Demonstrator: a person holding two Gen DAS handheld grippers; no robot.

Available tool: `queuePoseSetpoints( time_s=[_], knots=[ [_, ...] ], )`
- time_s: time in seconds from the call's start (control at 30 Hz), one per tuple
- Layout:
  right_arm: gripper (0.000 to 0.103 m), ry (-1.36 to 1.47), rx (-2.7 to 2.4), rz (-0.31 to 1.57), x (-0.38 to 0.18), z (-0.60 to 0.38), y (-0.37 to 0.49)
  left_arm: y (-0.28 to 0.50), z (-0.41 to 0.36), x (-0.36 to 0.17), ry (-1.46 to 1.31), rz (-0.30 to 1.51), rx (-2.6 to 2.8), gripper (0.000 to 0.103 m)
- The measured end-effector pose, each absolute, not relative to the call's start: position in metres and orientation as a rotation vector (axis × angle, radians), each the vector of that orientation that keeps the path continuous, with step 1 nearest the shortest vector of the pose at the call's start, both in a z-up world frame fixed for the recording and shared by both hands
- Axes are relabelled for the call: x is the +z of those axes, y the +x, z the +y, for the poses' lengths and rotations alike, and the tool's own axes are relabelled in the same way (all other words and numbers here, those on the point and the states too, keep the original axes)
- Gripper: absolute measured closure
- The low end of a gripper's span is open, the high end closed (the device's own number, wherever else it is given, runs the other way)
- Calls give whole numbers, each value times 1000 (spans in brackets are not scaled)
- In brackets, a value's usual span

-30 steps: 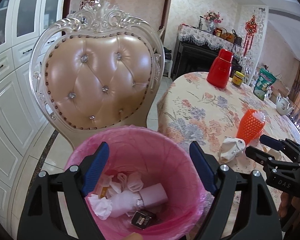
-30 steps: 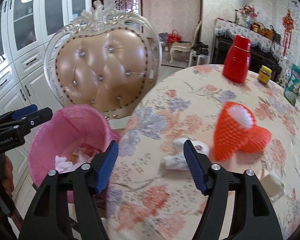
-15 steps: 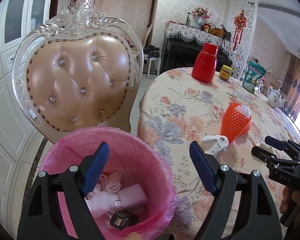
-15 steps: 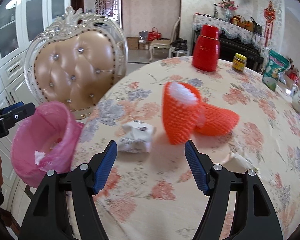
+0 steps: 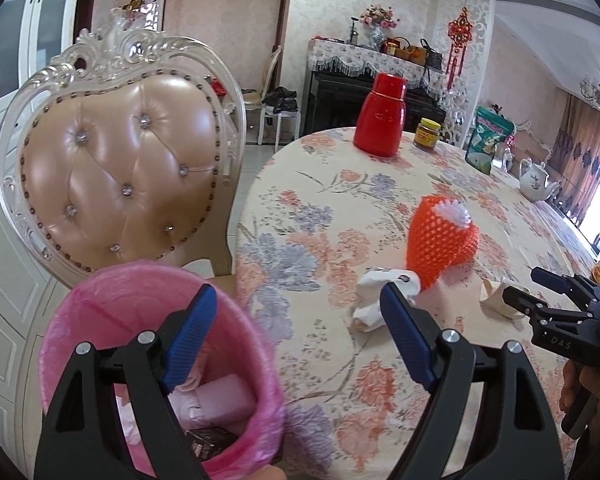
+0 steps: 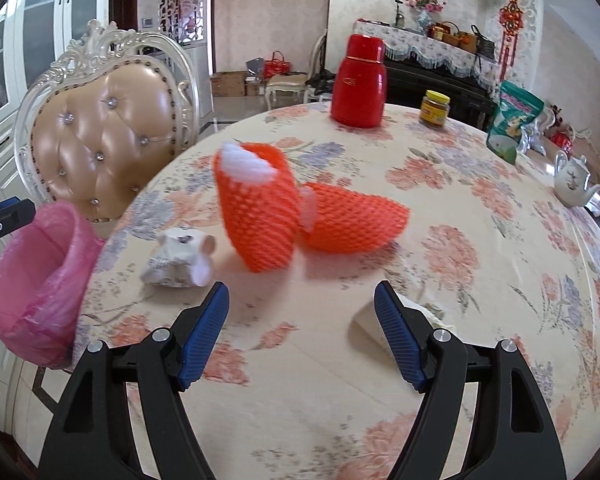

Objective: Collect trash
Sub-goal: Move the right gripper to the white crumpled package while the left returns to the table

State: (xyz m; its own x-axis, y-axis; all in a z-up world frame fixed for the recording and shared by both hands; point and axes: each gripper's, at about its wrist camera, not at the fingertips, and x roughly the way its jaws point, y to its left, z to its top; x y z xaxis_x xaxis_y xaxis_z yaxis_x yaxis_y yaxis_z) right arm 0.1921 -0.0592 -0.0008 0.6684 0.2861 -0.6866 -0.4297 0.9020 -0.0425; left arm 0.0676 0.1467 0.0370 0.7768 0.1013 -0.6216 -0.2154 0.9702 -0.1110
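Observation:
A pink-lined trash bin point(image 5: 112, 304) with wrappers inside sits at the table's left edge, also in the right wrist view point(image 6: 40, 280). My left gripper point(image 5: 300, 340) is open above the bin's right rim. On the floral table lie a crumpled white wrapper point(image 5: 376, 300) point(image 6: 180, 256), an orange foam net point(image 5: 440, 244) point(image 6: 268, 216) with white foam inside, a second orange net point(image 6: 352, 220), and a cream paper scrap point(image 5: 496, 300) point(image 6: 372, 320). My right gripper point(image 6: 300, 332) is open and empty, just short of the nets; it also shows in the left wrist view point(image 5: 528, 288).
A padded beige chair point(image 5: 116, 176) stands behind the bin. A red thermos point(image 6: 360, 80), a yellow-lidded jar point(image 6: 434, 108), a green bag point(image 6: 514, 124) and a white teapot point(image 6: 572, 176) stand at the table's far side.
Both grippers have swung right, away from the bin and over the table. The right gripper has come closer to the orange nets; the wrapper now lies to its left.

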Motion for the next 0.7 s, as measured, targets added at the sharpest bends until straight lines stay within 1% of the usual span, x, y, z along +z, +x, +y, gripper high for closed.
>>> queuePoseSetpoints(
  time_s=[0.47, 0.57, 0.7],
  knots=[
    [27, -191, 348, 789, -31, -108, 228, 113, 95, 31, -143, 684, 94, 22],
    [27, -187, 342, 798, -36, -115, 233, 125, 82, 27, -135, 691, 72, 20],
    [26, -203, 347, 819, -44, -120, 239, 145, 65, 21, -126, 703, 36, 19]
  ],
)
